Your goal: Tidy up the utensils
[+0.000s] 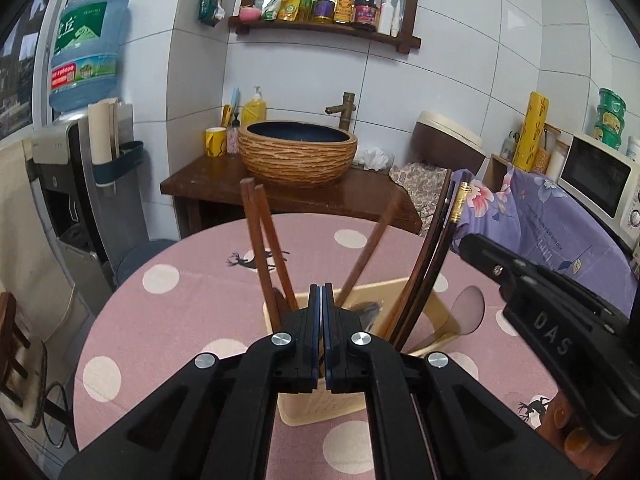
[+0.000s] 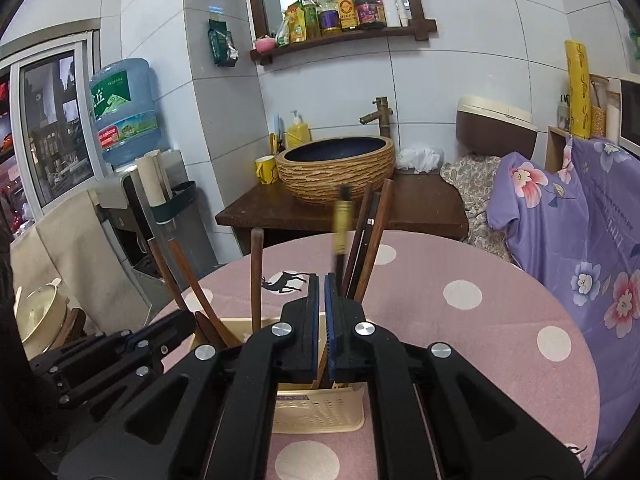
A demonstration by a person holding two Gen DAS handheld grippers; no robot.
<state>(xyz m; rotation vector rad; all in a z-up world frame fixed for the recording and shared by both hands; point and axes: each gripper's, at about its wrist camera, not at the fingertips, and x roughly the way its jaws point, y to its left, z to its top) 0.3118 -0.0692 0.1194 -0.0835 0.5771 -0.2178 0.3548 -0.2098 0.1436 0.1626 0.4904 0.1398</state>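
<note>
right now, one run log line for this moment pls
left gripper: shut, empty | right gripper: shut, empty | chopsticks: upright in beige holder | holder on pink dotted tablecloth

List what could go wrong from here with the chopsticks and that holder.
1. The chopsticks lean loosely at splayed angles; either shut gripper, left gripper or right gripper, might knock them out.
2. The beige holder looks light on the tablecloth; a bump may tip it.
3. Both grippers hover close together over it and could collide.
</note>
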